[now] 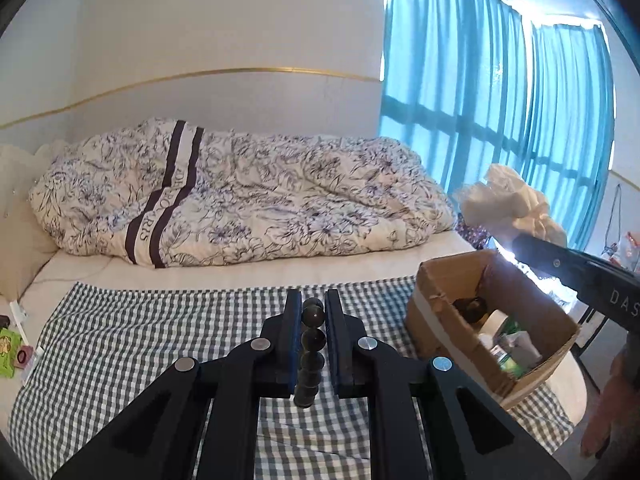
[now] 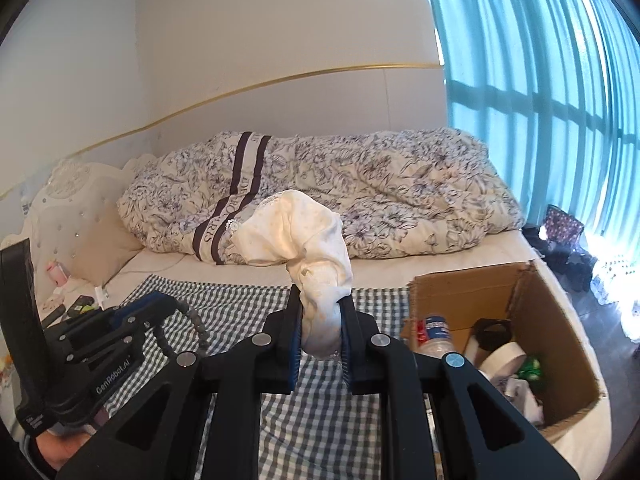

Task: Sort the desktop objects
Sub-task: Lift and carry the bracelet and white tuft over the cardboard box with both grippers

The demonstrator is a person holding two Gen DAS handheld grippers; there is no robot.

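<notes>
My left gripper [image 1: 312, 303] is shut on a string of dark round beads [image 1: 311, 344], which hangs between its blue pads above the checked cloth [image 1: 160, 340]. From the right wrist view the same bead string [image 2: 192, 322] curves out of the left gripper [image 2: 158, 304]. My right gripper [image 2: 322, 300] is shut on a bunched cream cloth [image 2: 304, 236] that stands up above its fingers. In the left wrist view that cream cloth [image 1: 508, 200] shows over the open cardboard box [image 1: 492, 320], at the tip of the right gripper's body.
The cardboard box [image 2: 560, 320] sits at the right on the bed and holds a bottle [image 2: 436, 332], a white roll [image 2: 502, 360] and other small items. A floral duvet [image 1: 240, 200] lies behind. Small objects [image 1: 12, 348] lie at the left edge. Blue curtains [image 1: 480, 100] hang at the right.
</notes>
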